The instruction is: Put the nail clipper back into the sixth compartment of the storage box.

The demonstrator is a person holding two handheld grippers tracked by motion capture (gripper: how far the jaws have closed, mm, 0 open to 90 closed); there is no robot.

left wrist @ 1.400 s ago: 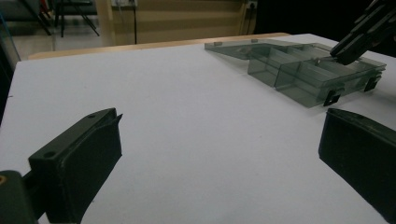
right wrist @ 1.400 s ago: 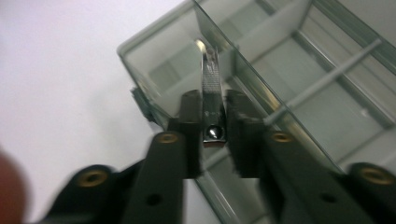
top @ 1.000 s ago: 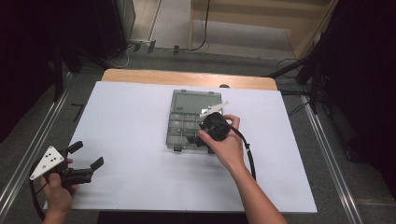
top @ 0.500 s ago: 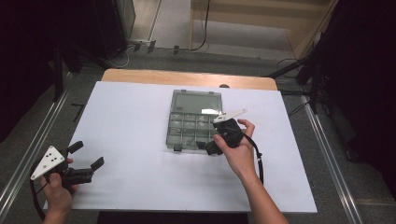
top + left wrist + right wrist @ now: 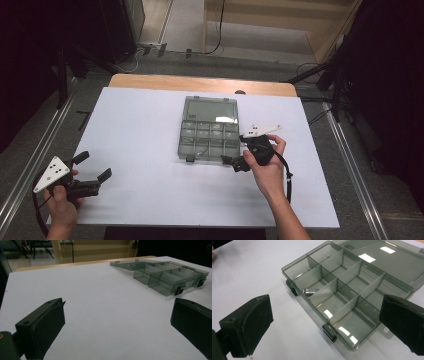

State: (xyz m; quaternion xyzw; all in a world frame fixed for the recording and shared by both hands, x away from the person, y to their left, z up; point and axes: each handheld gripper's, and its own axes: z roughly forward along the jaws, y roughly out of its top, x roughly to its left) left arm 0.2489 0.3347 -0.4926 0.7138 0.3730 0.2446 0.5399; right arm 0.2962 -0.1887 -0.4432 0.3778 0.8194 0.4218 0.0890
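A white-covered worktop (image 5: 150,130) is seen carrying an open, smoke-grey compartment box (image 5: 209,131), lying just ahead of the right hand-held gripper (image 5: 232,162), lid flat.

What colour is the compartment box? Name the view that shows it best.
Translucent smoky grey, with dark latches; the compartment box shows best in the right gripper view.

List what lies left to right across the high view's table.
left gripper held open near the left edge → open compartment box in the middle → right gripper, open at the box's near right corner, in the right hand
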